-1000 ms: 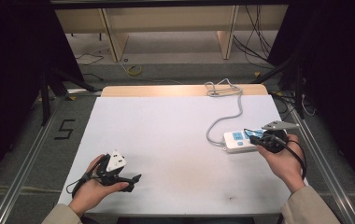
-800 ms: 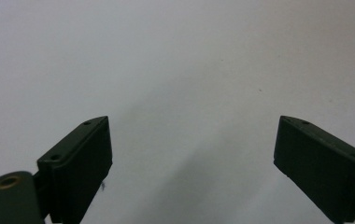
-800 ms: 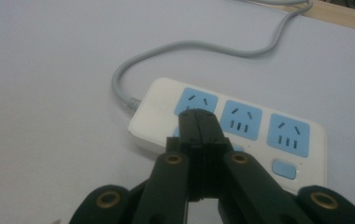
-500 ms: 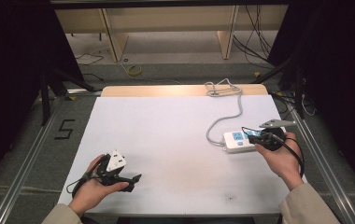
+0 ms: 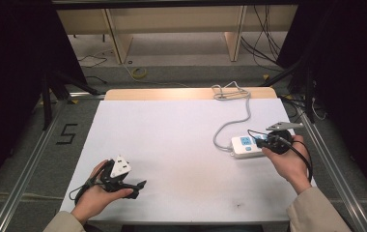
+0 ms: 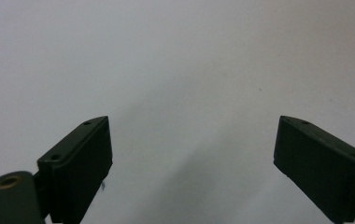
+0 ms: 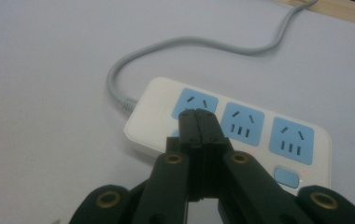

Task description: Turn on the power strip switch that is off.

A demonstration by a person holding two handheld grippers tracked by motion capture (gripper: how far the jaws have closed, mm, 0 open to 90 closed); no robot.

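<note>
A white power strip [image 5: 245, 145] with blue sockets lies on the right part of the white table [image 5: 172, 140]; its grey cable [image 5: 230, 126] curls away to the far edge. My right gripper [image 5: 260, 142] hovers over the strip's right end. In the right gripper view its jaws are pressed together, the right gripper [image 7: 197, 116] empty and tipped over the first blue socket of the power strip [image 7: 231, 133]. My left gripper [image 5: 140, 184] rests low near the front left of the table. In the left gripper view the left gripper [image 6: 192, 163] has its jaws wide apart over bare table.
A coil of grey cable [image 5: 230, 91] lies at the table's far edge on a wooden strip. Metal rails [image 5: 333, 169] run along both sides of the table. Wooden shelf legs [image 5: 234, 38] and loose cables sit on the floor beyond.
The right hand has shifted very slightly over the power strip. The left hand and its gripper have stayed put.
</note>
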